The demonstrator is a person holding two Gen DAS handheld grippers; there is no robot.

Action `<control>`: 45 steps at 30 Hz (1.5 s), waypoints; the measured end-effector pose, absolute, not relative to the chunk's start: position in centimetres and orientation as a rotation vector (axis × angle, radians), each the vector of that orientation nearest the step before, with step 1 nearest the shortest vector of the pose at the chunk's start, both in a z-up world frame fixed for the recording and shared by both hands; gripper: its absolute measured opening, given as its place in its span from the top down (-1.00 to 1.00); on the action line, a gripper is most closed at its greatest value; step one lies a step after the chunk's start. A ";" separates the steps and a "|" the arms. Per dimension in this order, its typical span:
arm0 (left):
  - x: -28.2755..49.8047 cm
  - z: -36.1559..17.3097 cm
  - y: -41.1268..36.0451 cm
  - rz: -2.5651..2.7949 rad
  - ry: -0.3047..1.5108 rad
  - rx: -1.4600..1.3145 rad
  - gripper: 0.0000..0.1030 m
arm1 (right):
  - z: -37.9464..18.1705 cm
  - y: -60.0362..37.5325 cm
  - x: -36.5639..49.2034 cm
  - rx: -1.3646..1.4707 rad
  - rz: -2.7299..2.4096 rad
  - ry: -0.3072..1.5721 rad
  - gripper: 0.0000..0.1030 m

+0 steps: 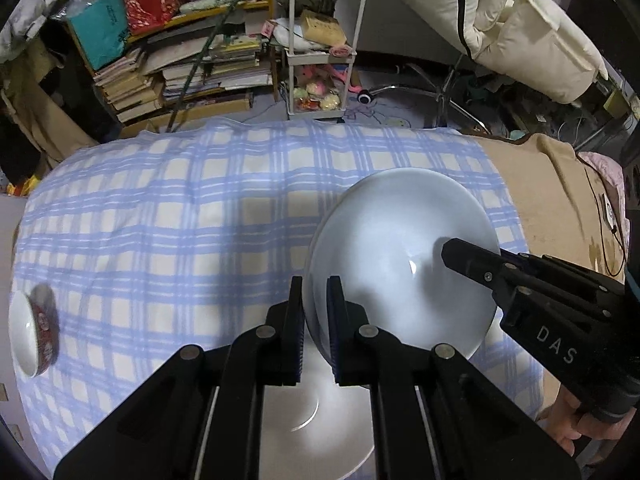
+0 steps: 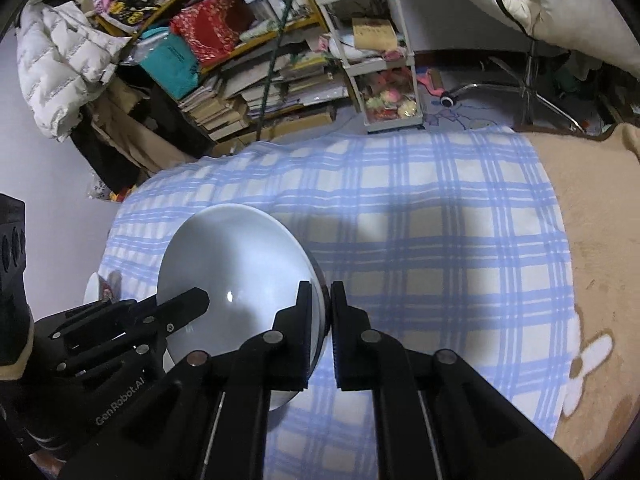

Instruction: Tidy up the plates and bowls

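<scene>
White bowl rim pinched btwn both hand-held grippers' fingers.

Dim indoor light, overhead glare spots inside the white bowl, soft gripper shadows on the plaid cloth, strong fisheye bending and dark vignette at edges, red-patterned bowl motion-blurred.

The right gripper clamps its jaws on the near rim of a large white glazed bowl above blue-checked cloth; the left gripper grips the opposite rim.
</scene>
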State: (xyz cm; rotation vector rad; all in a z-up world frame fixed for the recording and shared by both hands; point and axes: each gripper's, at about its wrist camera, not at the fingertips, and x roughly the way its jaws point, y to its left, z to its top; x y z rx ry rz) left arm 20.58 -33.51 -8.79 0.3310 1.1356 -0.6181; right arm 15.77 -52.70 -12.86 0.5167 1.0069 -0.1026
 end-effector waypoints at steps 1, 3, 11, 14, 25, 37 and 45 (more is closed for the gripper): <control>20.3 -8.4 -33.2 -0.612 1.130 0.333 0.80 | -12.4 -52.4 15.5 0.515 -0.099 0.999 0.80; 19.9 -7.4 -32.3 -0.603 1.117 0.333 0.80 | -11.6 -51.6 15.1 0.517 -0.089 0.986 0.80; 18.5 -5.4 -27.6 -0.536 1.100 0.298 0.80 | -9.9 -47.7 13.8 0.507 -0.037 0.955 0.80; 17.9 -5.2 -25.7 -0.517 1.089 0.285 0.80 | -9.7 -45.9 13.4 0.494 -0.021 0.956 0.80; 15.9 -6.1 -21.1 -0.475 1.108 0.258 0.80 | -10.6 -41.6 11.7 0.480 -0.018 0.946 0.80; 14.9 -7.5 -19.9 -0.461 1.126 0.231 0.80 | -12.6 -40.1 10.5 0.484 -0.016 0.912 0.80; 15.1 -9.3 -20.5 -0.475 1.158 0.219 0.80 | -14.0 -40.3 10.5 0.459 -0.035 0.935 0.80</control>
